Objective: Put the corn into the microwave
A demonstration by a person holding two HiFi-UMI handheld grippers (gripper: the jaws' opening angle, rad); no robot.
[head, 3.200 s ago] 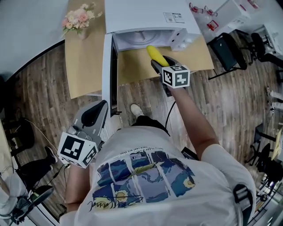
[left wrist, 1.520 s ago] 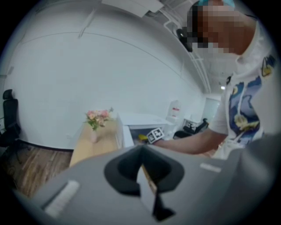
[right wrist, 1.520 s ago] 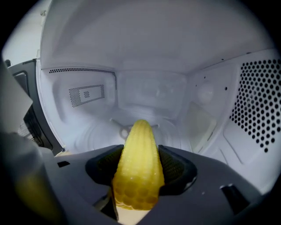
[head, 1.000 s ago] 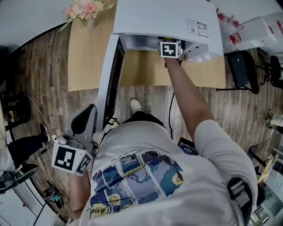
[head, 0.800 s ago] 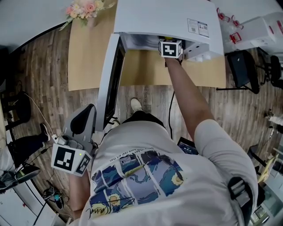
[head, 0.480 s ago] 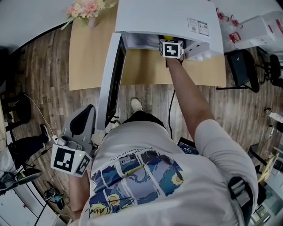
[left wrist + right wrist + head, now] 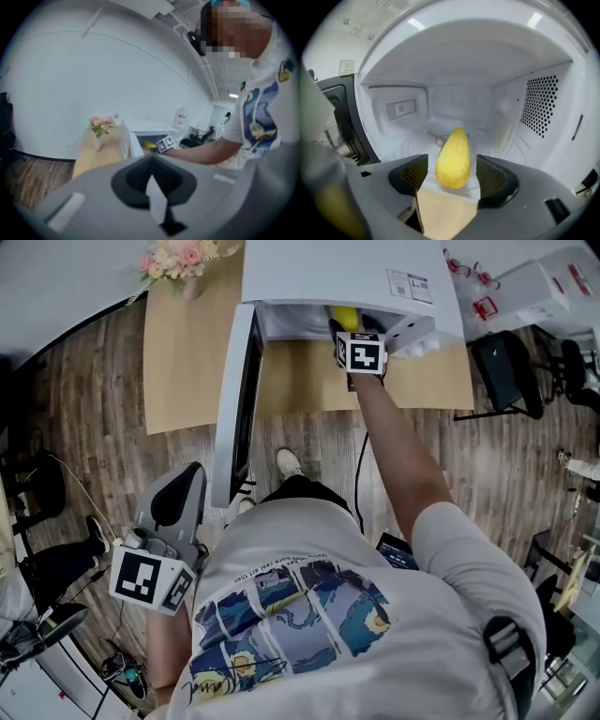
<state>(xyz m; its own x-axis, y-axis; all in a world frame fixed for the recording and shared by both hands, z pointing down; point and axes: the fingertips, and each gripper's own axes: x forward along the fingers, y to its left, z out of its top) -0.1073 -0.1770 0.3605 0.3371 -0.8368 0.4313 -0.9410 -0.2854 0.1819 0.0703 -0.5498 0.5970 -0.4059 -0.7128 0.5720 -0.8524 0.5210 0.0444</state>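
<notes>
Lying in microwave [image 7: 328, 273]: corn [image 7: 453, 159], alone on the white floor of the cavity, narrow end toward the back wall, blunt end toward the opening.
Microwave: standing on table [image 7: 187, 362] at its far edge, right of the middle; cavity open.
Door [image 7: 239, 409]: swung out to the left, reaching past the table's near edge.
Right gripper [image 7: 451, 179]: reaching into the mouth of the cavity; spread apart, one jaw on either side of the corn's blunt end, a gap on both sides, pinching nothing.
Left gripper [image 7: 185, 486]: held low beside the person's body, well apart from the table; pressed together, holding nothing.
Vase [image 7: 190, 287]: at the table's far left corner, holding pink flowers [image 7: 183, 259].
</notes>
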